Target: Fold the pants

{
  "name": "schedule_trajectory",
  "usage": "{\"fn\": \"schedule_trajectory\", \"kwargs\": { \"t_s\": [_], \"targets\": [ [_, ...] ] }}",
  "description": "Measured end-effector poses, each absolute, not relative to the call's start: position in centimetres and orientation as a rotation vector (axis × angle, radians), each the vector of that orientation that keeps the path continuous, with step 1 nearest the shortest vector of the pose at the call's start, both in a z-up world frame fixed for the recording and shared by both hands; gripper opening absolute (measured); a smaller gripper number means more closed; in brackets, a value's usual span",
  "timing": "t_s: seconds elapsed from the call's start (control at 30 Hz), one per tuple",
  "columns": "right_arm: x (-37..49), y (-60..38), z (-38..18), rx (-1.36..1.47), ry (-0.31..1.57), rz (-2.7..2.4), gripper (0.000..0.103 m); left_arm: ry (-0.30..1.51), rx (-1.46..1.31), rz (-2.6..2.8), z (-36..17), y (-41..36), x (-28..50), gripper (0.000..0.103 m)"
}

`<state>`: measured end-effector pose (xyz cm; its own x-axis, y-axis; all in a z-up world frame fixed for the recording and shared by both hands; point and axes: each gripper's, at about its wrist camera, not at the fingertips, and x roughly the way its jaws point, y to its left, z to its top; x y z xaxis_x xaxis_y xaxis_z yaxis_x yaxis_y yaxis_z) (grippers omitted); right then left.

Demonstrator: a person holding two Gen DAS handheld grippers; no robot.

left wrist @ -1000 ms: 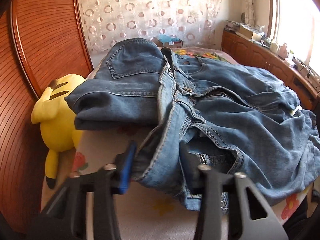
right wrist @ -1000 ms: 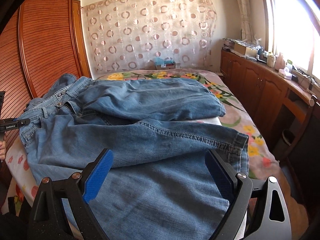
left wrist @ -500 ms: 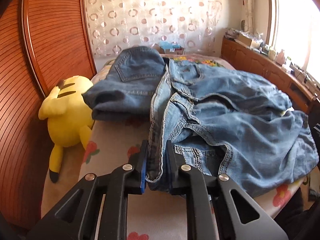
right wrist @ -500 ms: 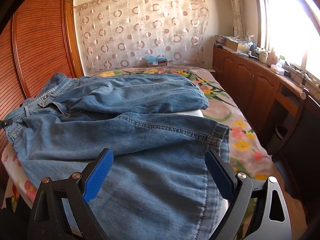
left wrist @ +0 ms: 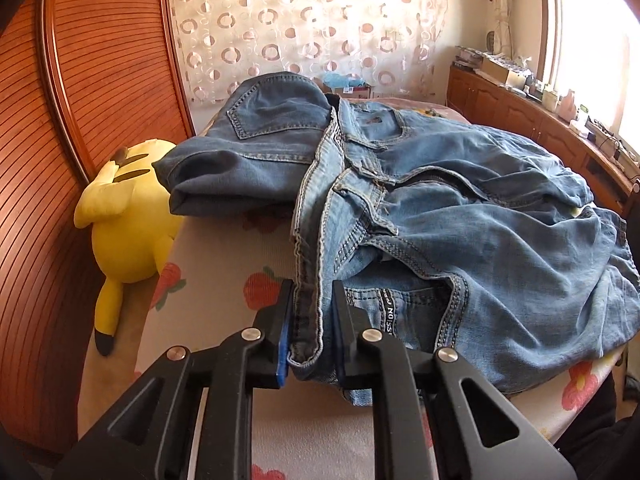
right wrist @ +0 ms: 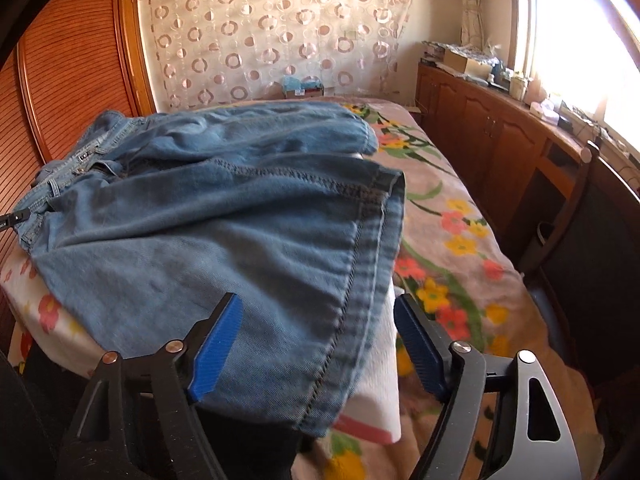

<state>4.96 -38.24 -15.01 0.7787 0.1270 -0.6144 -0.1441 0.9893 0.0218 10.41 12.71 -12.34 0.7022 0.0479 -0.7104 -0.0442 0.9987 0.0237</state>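
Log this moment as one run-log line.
task: fold pants | left hand-held gripper: shut on jeans waistband | right hand-held gripper: closing around leg hem, not yet gripping | surface: bed

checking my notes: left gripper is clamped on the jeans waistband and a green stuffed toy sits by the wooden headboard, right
Not quite: the stuffed toy is yellow, not green, as the left wrist view shows. The rest stands: the left gripper is clamped on the jeans waistband, and the toy sits by the wooden headboard.
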Motion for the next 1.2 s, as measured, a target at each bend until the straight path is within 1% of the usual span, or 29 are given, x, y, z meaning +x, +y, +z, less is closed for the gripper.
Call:
{"fn": "schedule_trajectory", "kwargs": {
  "t_s": [0.17, 0.23, 0.33, 0.37, 0.4, 0.63, 0.7, 0.77, 0.87, 0.93, 1.0, 1.1, 1.2],
  "targets": [
    [4.1, -39.5, -14.7, -0.009, 0.697, 0.135, 0.067, 0.803, 0.007, 0.057, -12.6, 12.9, 10.6, 0.017],
    [3.8, -39.7, -14.5, 0.000, 0.710, 0.139, 0.061, 0.807, 0.003, 0.061, -12.8, 13.0, 10.7, 0.018],
    [3.3, -40.0, -14.0, -0.016, 0.709, 0.127, 0.055, 0.813, 0.004, 0.064, -13.0, 12.9, 10.8, 0.018],
    [3.2, -40.0, -13.9, -0.014, 0.707, 0.127, 0.050, 0.815, 0.004, 0.063, -13.1, 12.8, 10.8, 0.018],
    [2.8, -40.1, -13.8, -0.012, 0.706, 0.128, 0.048, 0.817, 0.005, 0.064, -13.1, 12.8, 10.8, 0.018],
    [3.4, -38.7, -13.7, -0.027, 0.709, 0.132, 0.044, 0.826, -0.001, 0.066, -13.5, 12.9, 10.9, 0.019],
    [4.7, -38.5, -13.9, -0.029, 0.711, 0.127, 0.038, 0.831, 0.000, 0.066, -13.7, 13.0, 11.0, 0.020],
    [5.5, -38.4, -13.9, -0.031, 0.713, 0.121, 0.036, 0.834, -0.004, 0.063, -13.8, 13.1, 11.1, 0.020],
    [5.9, -38.4, -13.8, -0.028, 0.717, 0.120, 0.028, 0.844, -0.003, 0.064, -13.9, 13.2, 11.3, 0.020],
    [5.9, -38.3, -13.9, -0.025, 0.711, 0.126, 0.024, 0.852, 0.005, 0.065, -13.9, 13.2, 11.5, 0.021],
    [5.9, -38.2, -14.0, -0.030, 0.705, 0.137, 0.017, 0.861, 0.015, 0.066, -14.0, 13.1, 11.6, 0.022],
    [6.0, -38.3, -14.0, -0.029, 0.700, 0.157, 0.012, 0.867, 0.013, 0.064, -14.2, 13.1, 11.8, 0.022],
    [6.0, -38.6, -13.7, -0.025, 0.680, 0.170, 0.010, 0.866, 0.006, 0.040, -14.2, 13.2, 11.6, 0.020]
  ]
}}
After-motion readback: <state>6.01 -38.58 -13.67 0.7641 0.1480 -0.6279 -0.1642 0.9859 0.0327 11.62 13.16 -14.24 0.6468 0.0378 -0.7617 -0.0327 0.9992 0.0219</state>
